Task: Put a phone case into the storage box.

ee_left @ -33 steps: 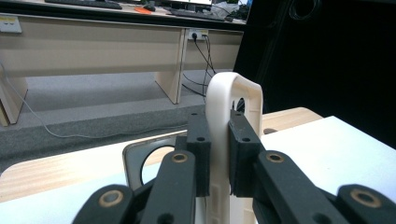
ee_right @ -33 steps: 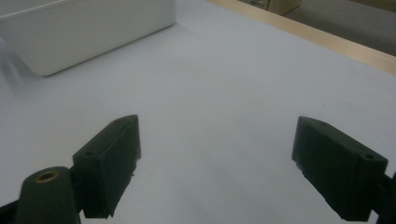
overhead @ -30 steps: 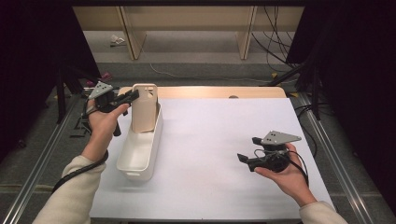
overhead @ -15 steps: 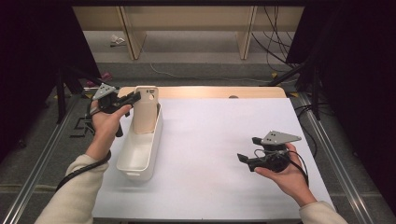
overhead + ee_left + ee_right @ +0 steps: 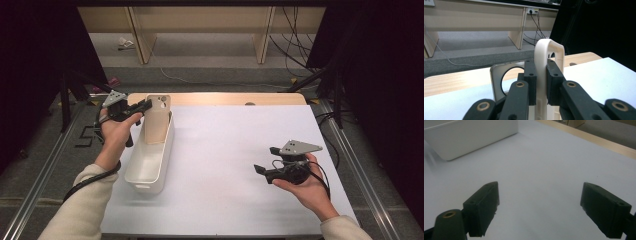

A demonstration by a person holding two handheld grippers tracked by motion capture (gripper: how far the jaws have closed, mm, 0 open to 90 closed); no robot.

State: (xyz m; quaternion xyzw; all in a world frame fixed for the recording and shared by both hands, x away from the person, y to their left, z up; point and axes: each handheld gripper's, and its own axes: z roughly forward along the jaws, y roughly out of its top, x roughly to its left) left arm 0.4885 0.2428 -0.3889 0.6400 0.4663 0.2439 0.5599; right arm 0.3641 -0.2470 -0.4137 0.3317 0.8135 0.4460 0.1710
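A beige phone case stands upright at the far end of a long white bin on the left of the table. My left gripper comes in from the left and is shut on the case near its top. In the left gripper view the case's cream rim sits pinched between both pads of the left gripper, and a panel with a round hole shows just left of the jaws. My right gripper rests low over the right side of the table, held in a hand. Its jaws stand wide open, and nothing is in the right gripper.
White paper covers the tabletop, with a wooden strip bare along the far edge. The white bin's corner shows ahead and left of the right gripper. Wooden furniture legs and cables stand on the floor beyond the table.
The case in the left gripper has sunk a touch toward the bin. The right gripper has kept still.
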